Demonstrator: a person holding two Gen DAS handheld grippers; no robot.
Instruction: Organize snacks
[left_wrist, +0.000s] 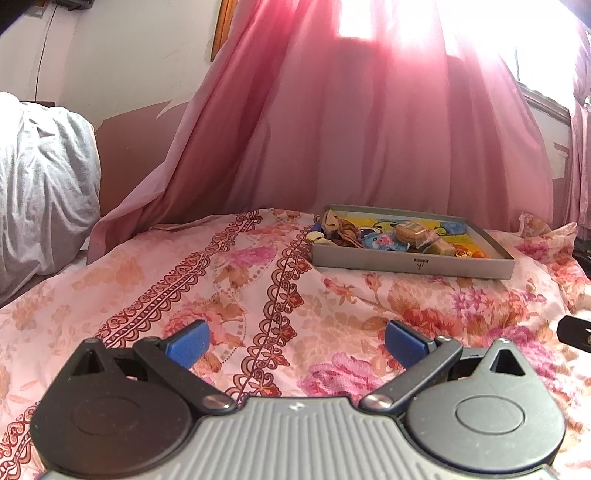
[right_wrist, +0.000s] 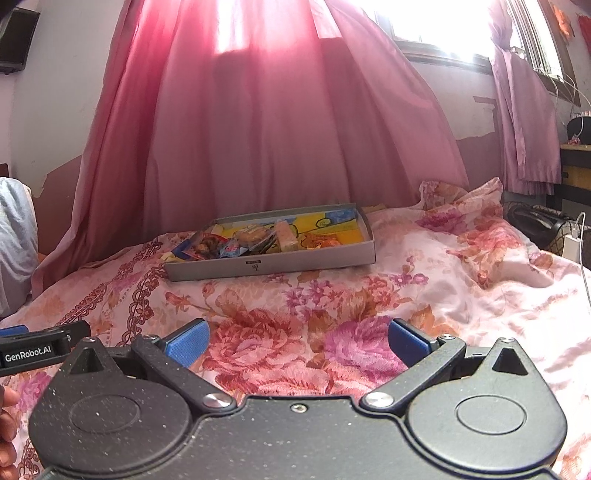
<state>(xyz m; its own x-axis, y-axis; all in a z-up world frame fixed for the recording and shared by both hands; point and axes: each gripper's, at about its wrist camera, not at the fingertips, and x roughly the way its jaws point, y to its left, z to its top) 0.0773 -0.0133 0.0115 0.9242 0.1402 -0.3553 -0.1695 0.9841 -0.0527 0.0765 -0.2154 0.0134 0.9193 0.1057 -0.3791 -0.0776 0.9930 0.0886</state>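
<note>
The left tool (left_wrist: 297, 341) is held released, its blue pads (left_wrist: 188, 343) spread wide with nothing between them, above a floral bedspread (left_wrist: 221, 295) in pink, orange and white with brown lace-pattern bands. The right tool (right_wrist: 298, 341) is likewise released and empty over the same bedspread (right_wrist: 369, 295); at 9 o'clock in its view the side of the left tool (right_wrist: 35, 352) is seen, marked "GenRobot.AI", with fingers of a hand (right_wrist: 7, 417) at the lower left edge.

The snacks (left_wrist: 391, 236) are gathered in a shallow grey cardboard tray (left_wrist: 406, 264) lying on the bed, at 1 o'clock from the left tool and at 12 o'clock from the right tool, well apart from both. Wrapped packets in blue, yellow and brown fill it (right_wrist: 243, 240); a small dark mark is printed on the tray's near wall (right_wrist: 255, 266), too small to be read.

Behind the bed a pink curtain (left_wrist: 351, 129) is hung, lit by a window (right_wrist: 443, 26). A grey pillow (left_wrist: 40, 184) is seen at 9 o'clock, and white wall with peeling paint (left_wrist: 129, 74).
</note>
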